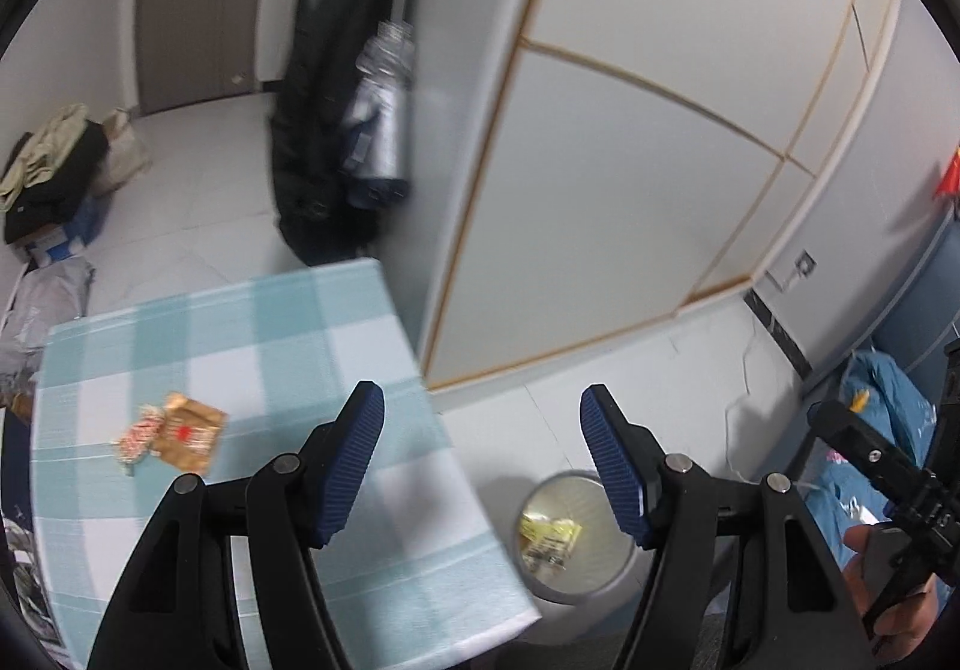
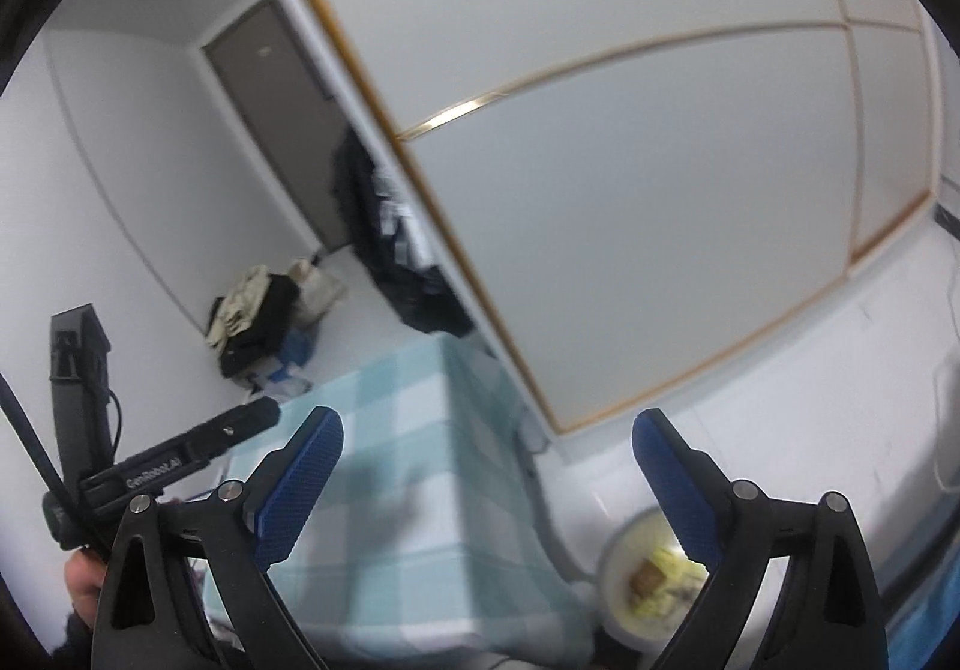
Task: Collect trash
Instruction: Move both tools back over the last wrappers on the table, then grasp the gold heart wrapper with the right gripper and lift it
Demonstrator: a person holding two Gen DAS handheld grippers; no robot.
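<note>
Both claws empty. Your left claw (image 1: pixel 483 418) stands moderately wide with nothing between the pads; your right claw (image 2: pixel 486 448) is spread about as wide as it goes, also bare.

Remaining trash: two wrappers on the counter (image 1: pixel 288 310), ahead and left of the left claw, well clear of its tips. The brown wrapper (image 1: pixel 191 431) lies flat with a red mark on it; the red-and-white wrapper (image 1: pixel 139 433) is crumpled and touches its left edge. Judging by looks, both are feather-light, thin and crinkly, probably slick film or paper. They'll slide on the checked cloth if you push sideways, and the cloth may bunch with them. Take the crumpled one across its raised middle, which is the easy pinch. For the flat one, go for the lifted near corner or an edge, with the pads coming down steeply.

The bin (image 1: pixel 576 535) sits on the floor just right of the counter, under the gap of the left claw, with yellowish scraps already inside.

Hard to read:
- Motion blur softens both views, so the wrapper print is unreadable.
- The right wrist view doesn't show the wrappers at all; the left claw's body blocks that side.
- The bin's near rim is cut by the right finger (image 1: pixel 618 466).
- Can't tell whether the wrappers overlap or just touch.
- The counter's left edge is crowded by clutter I can't identify.
</note>
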